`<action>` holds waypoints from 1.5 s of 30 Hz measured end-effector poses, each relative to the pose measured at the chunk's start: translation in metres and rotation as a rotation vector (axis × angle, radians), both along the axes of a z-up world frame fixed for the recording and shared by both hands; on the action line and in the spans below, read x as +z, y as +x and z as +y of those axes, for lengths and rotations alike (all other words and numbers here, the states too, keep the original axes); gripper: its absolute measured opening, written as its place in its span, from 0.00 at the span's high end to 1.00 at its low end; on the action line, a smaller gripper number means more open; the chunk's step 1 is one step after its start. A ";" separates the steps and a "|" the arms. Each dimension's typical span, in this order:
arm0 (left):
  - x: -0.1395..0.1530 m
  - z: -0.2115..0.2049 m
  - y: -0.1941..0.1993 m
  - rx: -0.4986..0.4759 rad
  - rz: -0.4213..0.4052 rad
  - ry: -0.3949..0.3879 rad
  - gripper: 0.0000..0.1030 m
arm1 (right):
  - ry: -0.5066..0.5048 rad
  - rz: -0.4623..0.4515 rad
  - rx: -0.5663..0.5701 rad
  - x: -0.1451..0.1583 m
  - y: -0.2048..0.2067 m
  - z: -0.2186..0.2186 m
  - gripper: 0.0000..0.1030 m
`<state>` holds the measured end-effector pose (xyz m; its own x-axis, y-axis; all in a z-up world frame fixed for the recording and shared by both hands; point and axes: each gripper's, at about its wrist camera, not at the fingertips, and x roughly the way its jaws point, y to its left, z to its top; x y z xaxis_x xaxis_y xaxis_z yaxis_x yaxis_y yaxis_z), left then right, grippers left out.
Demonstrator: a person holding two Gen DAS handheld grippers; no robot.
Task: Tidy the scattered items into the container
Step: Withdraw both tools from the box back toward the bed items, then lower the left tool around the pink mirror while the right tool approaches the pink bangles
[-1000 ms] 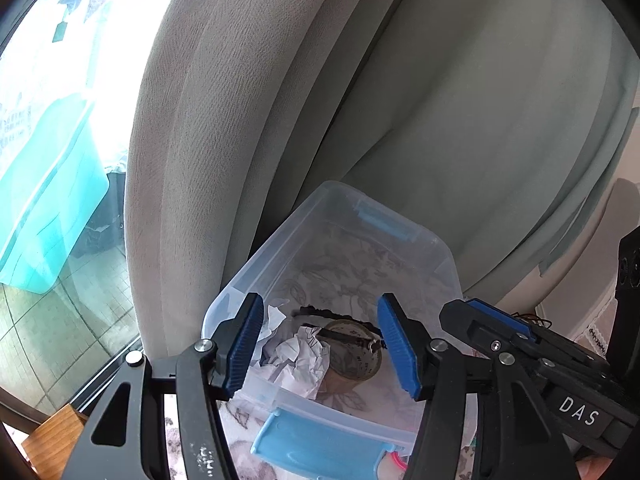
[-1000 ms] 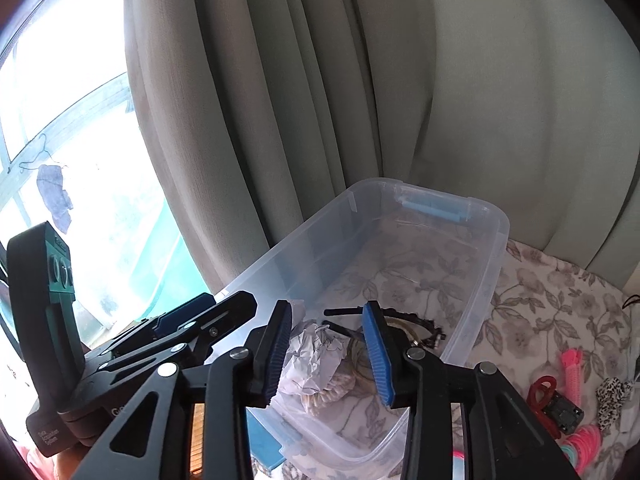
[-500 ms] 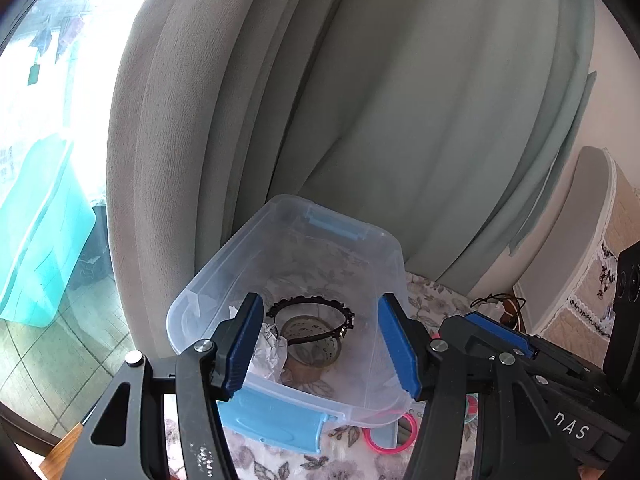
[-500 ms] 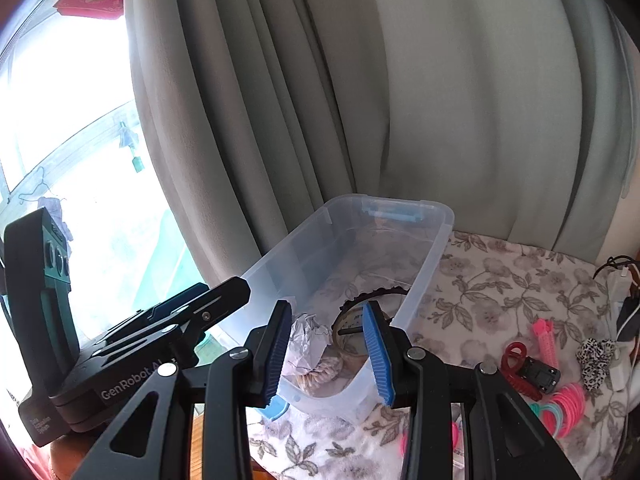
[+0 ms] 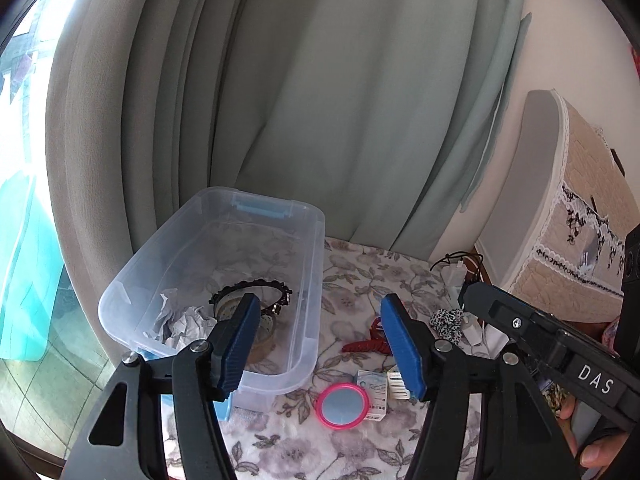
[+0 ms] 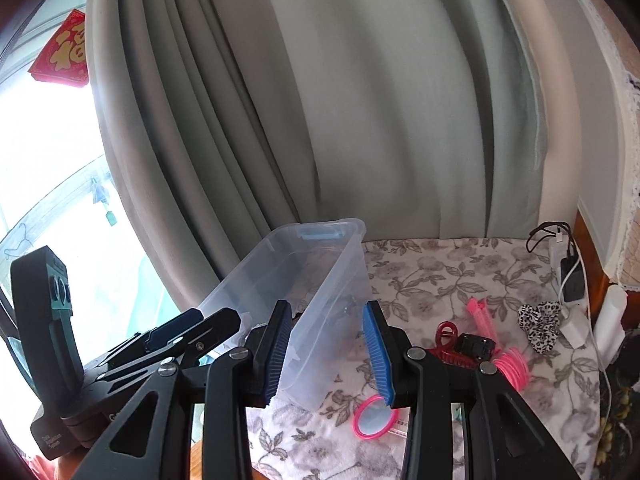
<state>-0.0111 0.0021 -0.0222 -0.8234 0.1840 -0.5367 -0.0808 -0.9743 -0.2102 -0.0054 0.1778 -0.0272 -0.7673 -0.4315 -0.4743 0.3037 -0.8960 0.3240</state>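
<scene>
At the far left of my left camera's view stood the clear container [image 5: 308, 280] on the flowered cloth [image 5: 360, 272], backed against the grey-green curtain [image 5: 340, 100]. Inside it lay crumpled paper [image 5: 180, 322] and a black toothed headband [image 5: 280, 286]. My left gripper [image 5: 320, 344] hovered above the container's near right corner, its jaws opening with nothing between them; the left pad overlapped the container, the right pad hung over the cloth. Below and between the pads lay a pink-rimmed round mirror [image 5: 342, 405], touching a small white box [image 5: 374, 394] on its right. Beyond them sat a red hair claw [image 5: 366, 346], then a leopard-print scrunchie [image 5: 448, 320] near my right gripper's body.

In my right camera's view, my right gripper [image 6: 326, 350] was released and empty, framing the container's near end. Rightward lay the mirror [image 6: 372, 420] under the right pad, the red claw [image 6: 446, 334], pink hair ties [image 6: 512, 364], and the scrunchie [image 6: 540, 320].
</scene>
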 end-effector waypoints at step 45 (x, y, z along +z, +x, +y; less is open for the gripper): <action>-0.206 0.083 -0.074 -0.149 -0.461 -0.185 0.33 | 0.048 -0.469 -0.280 -0.196 -0.080 0.121 0.43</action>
